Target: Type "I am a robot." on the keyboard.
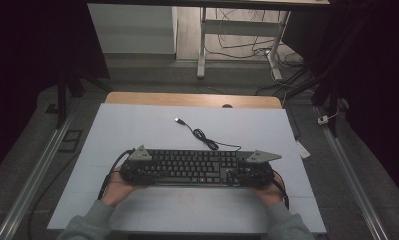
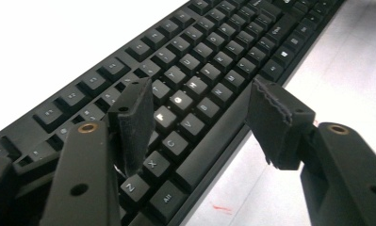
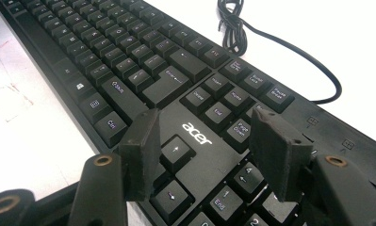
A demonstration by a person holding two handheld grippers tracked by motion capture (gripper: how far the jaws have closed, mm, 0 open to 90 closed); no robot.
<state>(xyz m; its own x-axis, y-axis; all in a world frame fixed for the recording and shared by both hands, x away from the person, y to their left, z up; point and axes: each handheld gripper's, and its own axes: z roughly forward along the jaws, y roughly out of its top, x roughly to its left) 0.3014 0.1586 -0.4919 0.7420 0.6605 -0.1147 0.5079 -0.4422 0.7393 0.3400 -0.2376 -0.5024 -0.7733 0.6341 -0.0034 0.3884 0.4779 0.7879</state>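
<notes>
A black Acer keyboard [image 1: 194,165] lies across the white mat [image 1: 137,130], near its front. Its cable [image 1: 207,140] curls toward the back and ends in a loose USB plug [image 1: 178,120]. My left gripper [image 1: 133,172] is at the keyboard's left end. In the left gripper view the gripper [image 2: 200,122] is open, with one jaw over the letter keys [image 2: 214,47] and the other beyond the front edge. My right gripper [image 1: 252,175] is at the keyboard's right end. It stands open [image 3: 207,150] above the arrow keys and the Acer logo [image 3: 196,133]. The coiled cable [image 3: 232,28] lies behind the keyboard.
The mat covers a wooden table [image 1: 192,99]. A white desk frame [image 1: 202,45] with loose floor cables [image 1: 247,47] stands beyond it. Metal rails [image 1: 32,175] run along the floor on both sides. The person's forearms in grey sleeves [image 1: 87,225] come in from the bottom.
</notes>
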